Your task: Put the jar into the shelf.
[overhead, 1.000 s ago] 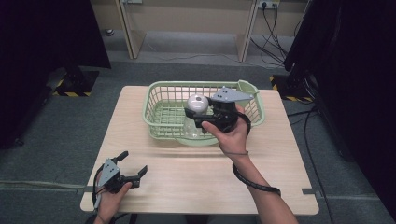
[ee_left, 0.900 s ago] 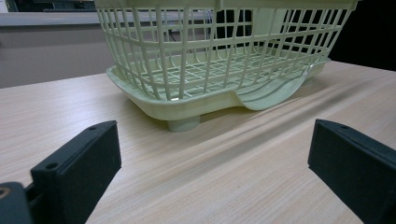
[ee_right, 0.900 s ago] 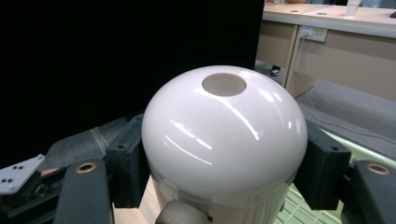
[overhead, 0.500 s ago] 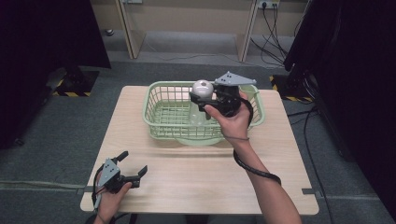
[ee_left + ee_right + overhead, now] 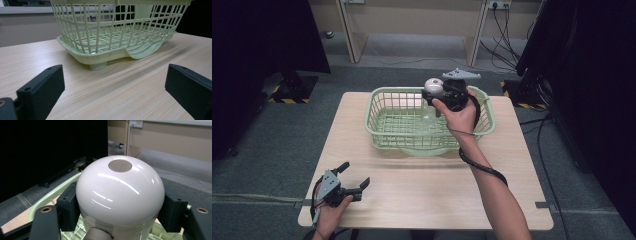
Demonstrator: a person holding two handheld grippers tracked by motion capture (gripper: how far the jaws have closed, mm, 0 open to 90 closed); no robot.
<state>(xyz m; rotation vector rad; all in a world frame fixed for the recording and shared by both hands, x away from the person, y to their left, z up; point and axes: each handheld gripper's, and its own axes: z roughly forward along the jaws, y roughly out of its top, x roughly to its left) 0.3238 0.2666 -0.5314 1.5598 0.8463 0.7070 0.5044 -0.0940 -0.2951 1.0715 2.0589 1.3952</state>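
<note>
Even overhead light; glare streaks on white dome (image 5: pixel 120 192); dark, perhaps underexposed, edges.

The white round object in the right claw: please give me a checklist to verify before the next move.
1. Right claw shut on the white round object: ok.
2. Pads on both sides of the object: ok.
3. Object above the green basket far rim: ok.
4. Left claw open, away from the basket, near the table front corner: ok.
5. Grip firm enough against slipping: cannot tell.
</note>
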